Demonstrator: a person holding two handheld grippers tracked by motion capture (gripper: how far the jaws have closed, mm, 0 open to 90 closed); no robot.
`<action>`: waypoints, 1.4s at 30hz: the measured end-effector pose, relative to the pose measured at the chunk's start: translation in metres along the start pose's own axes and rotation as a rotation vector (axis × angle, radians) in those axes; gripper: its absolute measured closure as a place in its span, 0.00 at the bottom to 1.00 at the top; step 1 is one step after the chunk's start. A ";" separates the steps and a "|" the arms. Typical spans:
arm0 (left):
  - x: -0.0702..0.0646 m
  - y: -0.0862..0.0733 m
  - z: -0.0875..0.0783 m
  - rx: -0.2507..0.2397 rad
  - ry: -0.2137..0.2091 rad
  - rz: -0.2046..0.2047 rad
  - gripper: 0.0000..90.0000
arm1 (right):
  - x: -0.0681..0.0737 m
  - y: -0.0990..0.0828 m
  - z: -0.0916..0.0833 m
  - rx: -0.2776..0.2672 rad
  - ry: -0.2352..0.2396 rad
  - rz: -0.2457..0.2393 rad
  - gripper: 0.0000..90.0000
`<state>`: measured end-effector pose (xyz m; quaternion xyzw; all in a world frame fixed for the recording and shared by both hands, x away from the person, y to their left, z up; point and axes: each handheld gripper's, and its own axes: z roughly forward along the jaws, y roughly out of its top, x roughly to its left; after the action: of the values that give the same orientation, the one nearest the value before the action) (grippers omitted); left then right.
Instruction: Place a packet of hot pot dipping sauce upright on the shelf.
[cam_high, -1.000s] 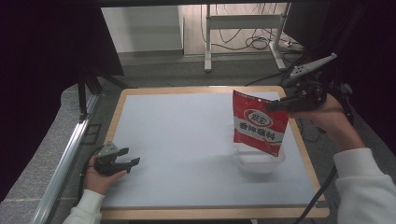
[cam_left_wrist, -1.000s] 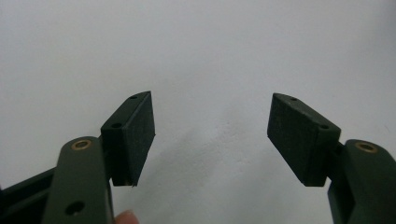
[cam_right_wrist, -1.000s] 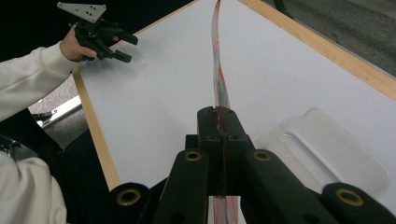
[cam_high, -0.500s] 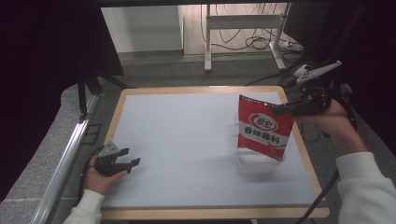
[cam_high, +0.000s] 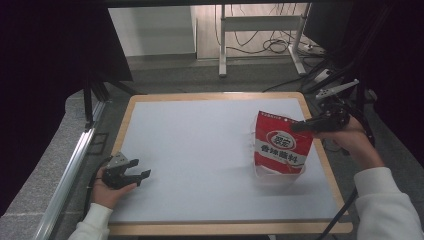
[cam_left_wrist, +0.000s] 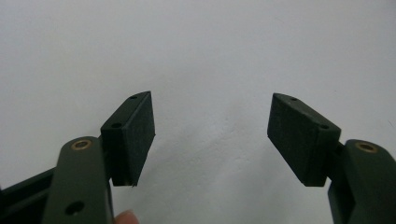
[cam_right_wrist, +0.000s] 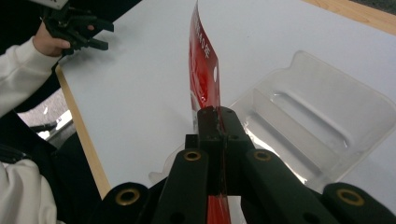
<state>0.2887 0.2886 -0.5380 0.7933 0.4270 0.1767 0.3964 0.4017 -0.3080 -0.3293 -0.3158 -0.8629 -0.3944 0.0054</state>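
Note:
A red and white snack packet (cam_high: 280, 145) hangs upright over a clear plastic tray (cam_high: 277, 176) on the right side of the white table. My right gripper (cam_high: 299, 126) is shut on the packet's top right corner. In the right gripper view the packet (cam_right_wrist: 203, 74) runs edge-on away from the closed jaws of my right gripper (cam_right_wrist: 218, 122), with the clear tray (cam_right_wrist: 308, 116) below and to the right. My left gripper (cam_high: 142, 175) rests open on the table near its front left corner, held by a hand. In the left gripper view the left gripper (cam_left_wrist: 210, 126) has bare white tabletop between its pads.
The white table (cam_high: 200, 145) has a wooden rim. A metal rail (cam_high: 70, 170) runs along the floor at the left. Beyond the far edge stand a metal frame (cam_high: 260, 30) and loose cables (cam_high: 270, 47) on the floor.
My right gripper has lowered the packet and shifted it slightly right, toward the clear tray. The left gripper has stayed where it was.

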 end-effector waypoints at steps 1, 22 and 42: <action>0.000 0.000 0.000 0.000 0.000 0.000 0.35 | -0.002 -0.003 0.000 -0.003 -0.007 0.011 0.98; -0.002 0.005 0.000 -0.015 -0.016 0.008 0.35 | 0.111 0.068 0.048 -0.136 -0.135 -0.143 0.41; -0.006 0.018 0.010 -0.032 -0.057 0.024 0.35 | 0.175 0.056 0.189 -0.106 -0.001 -0.190 0.37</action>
<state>0.3009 0.2732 -0.5293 0.7967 0.4030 0.1658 0.4188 0.3382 -0.0565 -0.3767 -0.2324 -0.8669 -0.4382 -0.0494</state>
